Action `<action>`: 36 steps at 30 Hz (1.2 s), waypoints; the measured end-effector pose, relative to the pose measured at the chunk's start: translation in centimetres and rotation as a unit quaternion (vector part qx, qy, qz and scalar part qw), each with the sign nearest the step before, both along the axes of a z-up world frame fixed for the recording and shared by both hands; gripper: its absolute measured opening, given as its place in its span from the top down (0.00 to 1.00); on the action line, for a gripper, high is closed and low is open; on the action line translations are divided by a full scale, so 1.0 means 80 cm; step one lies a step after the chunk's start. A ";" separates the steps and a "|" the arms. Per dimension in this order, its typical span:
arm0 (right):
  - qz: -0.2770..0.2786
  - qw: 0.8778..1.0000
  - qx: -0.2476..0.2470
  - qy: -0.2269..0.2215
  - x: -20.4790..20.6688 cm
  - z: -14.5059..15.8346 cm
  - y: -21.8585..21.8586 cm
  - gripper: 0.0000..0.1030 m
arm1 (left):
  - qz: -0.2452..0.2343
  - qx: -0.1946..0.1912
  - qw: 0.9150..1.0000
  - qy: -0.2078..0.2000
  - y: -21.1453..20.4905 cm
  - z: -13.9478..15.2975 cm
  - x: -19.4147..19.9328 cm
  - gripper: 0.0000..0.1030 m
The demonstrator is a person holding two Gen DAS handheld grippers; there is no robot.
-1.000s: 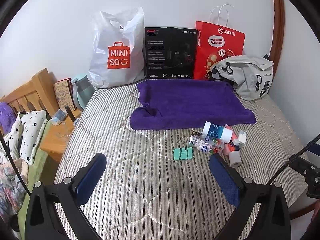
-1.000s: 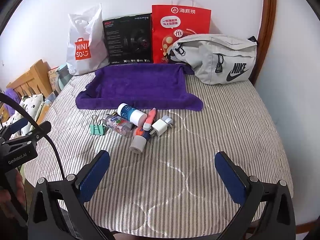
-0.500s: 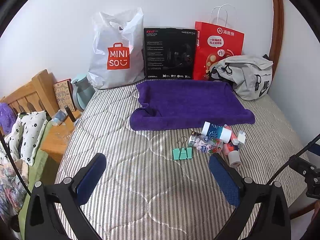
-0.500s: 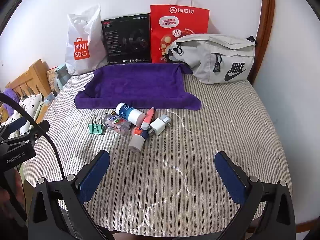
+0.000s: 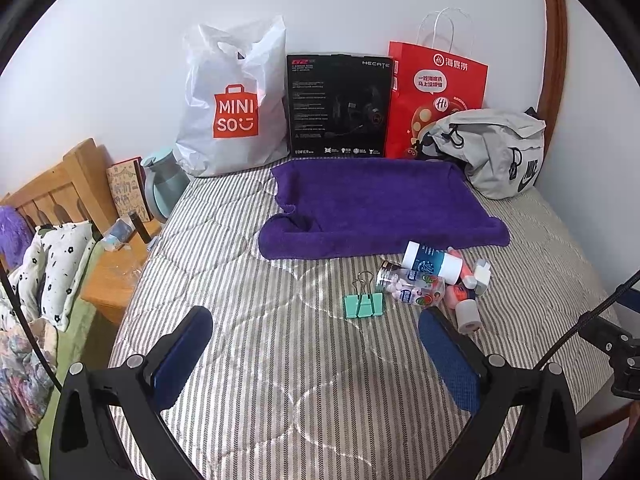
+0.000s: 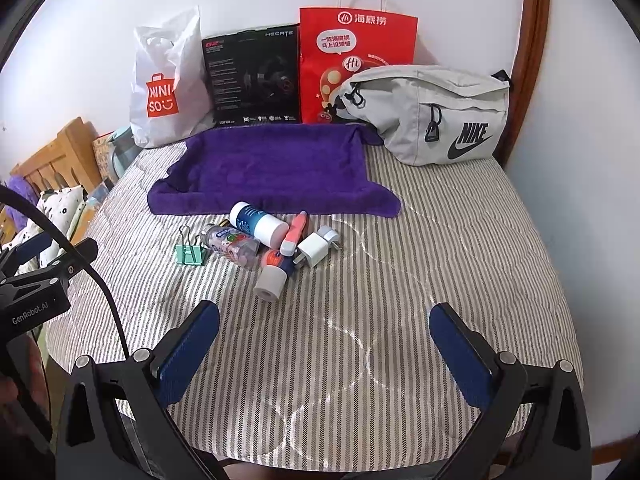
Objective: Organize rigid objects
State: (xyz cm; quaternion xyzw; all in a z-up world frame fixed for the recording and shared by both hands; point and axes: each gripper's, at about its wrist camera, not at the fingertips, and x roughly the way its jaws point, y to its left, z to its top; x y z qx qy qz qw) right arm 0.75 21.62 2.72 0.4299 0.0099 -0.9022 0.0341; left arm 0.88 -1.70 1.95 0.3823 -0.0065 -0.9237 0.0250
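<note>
Striped quilted bed [image 6: 400,240] carries a purple terry towel [image 6: 276,168] by the wall; just before it lies a cluster: mint binder clip [image 5: 363,305], clear candy bottle [image 5: 412,284], white-capped blue tube [image 6: 258,223], white plug charger [image 6: 314,251]. Left gripper [image 5: 316,348] and right gripper [image 6: 324,340] hover low, jaws spread, empty, cluster ahead.

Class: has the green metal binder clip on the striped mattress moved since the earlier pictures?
No. The green metal binder clip lies in the same spot, just short of the purple towel.
</note>
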 end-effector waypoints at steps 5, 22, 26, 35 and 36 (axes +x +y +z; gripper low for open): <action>0.006 1.000 0.008 -0.010 -0.007 -0.019 0.001 0.00 | 0.000 0.010 1.000 -0.016 0.000 -0.019 -0.012 0.00; 0.021 0.997 -0.018 -0.075 -0.065 -0.154 0.034 0.00 | -0.003 0.028 0.996 -0.088 0.026 -0.146 -0.103 0.12; 0.018 0.996 -0.015 -0.082 -0.076 -0.169 0.043 0.00 | -0.003 0.039 0.995 -0.089 0.032 -0.158 -0.113 0.17; 0.015 0.997 -0.004 -0.081 -0.100 -0.180 0.043 0.00 | 0.003 0.021 0.997 -0.073 0.043 -0.166 -0.124 0.26; 0.015 0.997 -0.005 -0.081 -0.101 -0.181 0.044 0.00 | 0.002 0.018 0.997 -0.072 0.044 -0.166 -0.123 0.26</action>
